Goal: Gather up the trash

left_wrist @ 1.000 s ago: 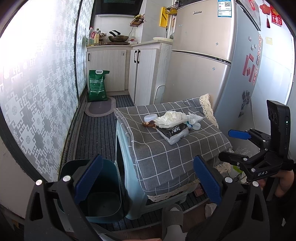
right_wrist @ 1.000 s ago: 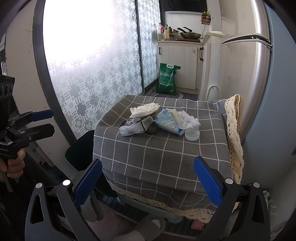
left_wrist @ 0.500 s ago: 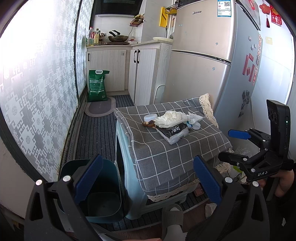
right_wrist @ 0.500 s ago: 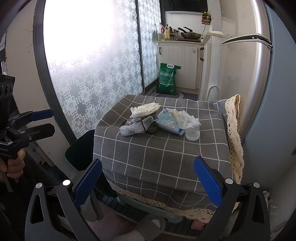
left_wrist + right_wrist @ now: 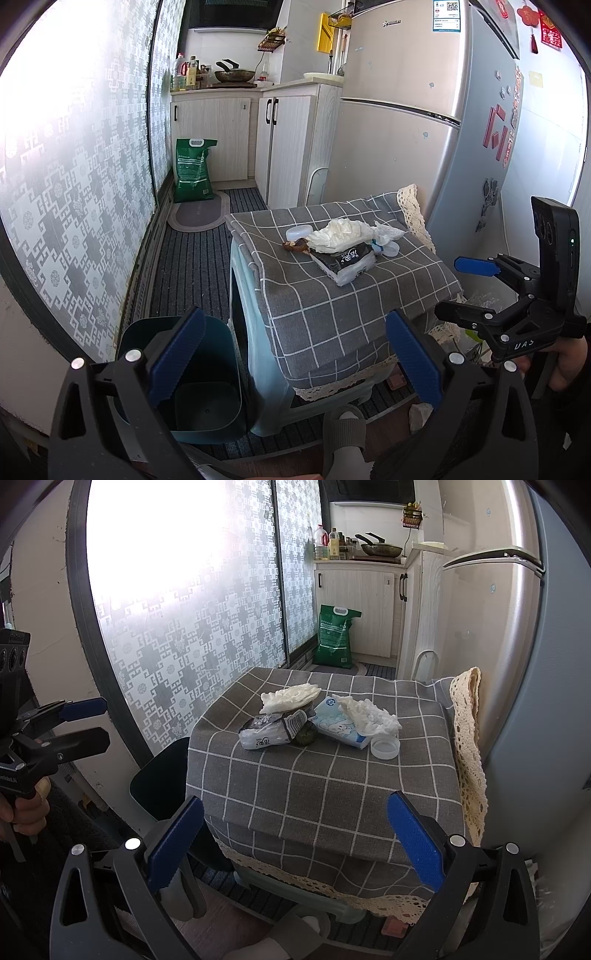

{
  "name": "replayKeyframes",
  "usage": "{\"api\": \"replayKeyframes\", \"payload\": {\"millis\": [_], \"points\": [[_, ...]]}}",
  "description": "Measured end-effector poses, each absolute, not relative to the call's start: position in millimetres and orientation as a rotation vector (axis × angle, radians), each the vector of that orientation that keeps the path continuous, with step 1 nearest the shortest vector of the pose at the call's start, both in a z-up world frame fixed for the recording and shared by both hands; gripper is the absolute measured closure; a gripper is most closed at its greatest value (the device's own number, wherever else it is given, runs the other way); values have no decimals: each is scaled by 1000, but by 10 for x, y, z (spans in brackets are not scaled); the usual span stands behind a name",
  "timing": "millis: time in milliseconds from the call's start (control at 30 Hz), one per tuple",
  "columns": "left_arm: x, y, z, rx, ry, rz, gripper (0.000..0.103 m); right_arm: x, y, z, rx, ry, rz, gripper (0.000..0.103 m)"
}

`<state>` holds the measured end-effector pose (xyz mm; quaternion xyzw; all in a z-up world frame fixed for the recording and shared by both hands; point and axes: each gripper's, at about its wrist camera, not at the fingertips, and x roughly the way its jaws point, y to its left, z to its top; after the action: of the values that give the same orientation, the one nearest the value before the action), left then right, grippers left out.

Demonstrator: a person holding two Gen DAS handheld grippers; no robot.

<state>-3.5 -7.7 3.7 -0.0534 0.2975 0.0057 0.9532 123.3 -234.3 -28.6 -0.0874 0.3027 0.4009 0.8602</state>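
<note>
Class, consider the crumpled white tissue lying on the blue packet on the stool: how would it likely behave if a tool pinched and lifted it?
The crumpled white tissue looks loose and folded, so it would probably squash flat and weigh almost nothing. Resting on the blue packet, it may snag or drag it slightly.

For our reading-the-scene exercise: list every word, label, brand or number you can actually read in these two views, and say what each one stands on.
"UAS": on the black body of the right gripper, seen from the left wrist view.
Brand badge and blue-white sticker on the fridge: too small to read.
Red hangings on the fridge side: blurred.
Green sack: print unreadable.
Dark wrapper and blue tissue pack on the checked cloth: print too blurred to read.
</note>
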Motion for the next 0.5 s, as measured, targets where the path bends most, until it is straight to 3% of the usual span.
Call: {"api": "replayKeyframes", "payload": {"millis": [500], "points": [[-10, -68, 29, -112, 614, 8, 3, 1202, -2325, -286, -195, 634, 848, 3]]}}
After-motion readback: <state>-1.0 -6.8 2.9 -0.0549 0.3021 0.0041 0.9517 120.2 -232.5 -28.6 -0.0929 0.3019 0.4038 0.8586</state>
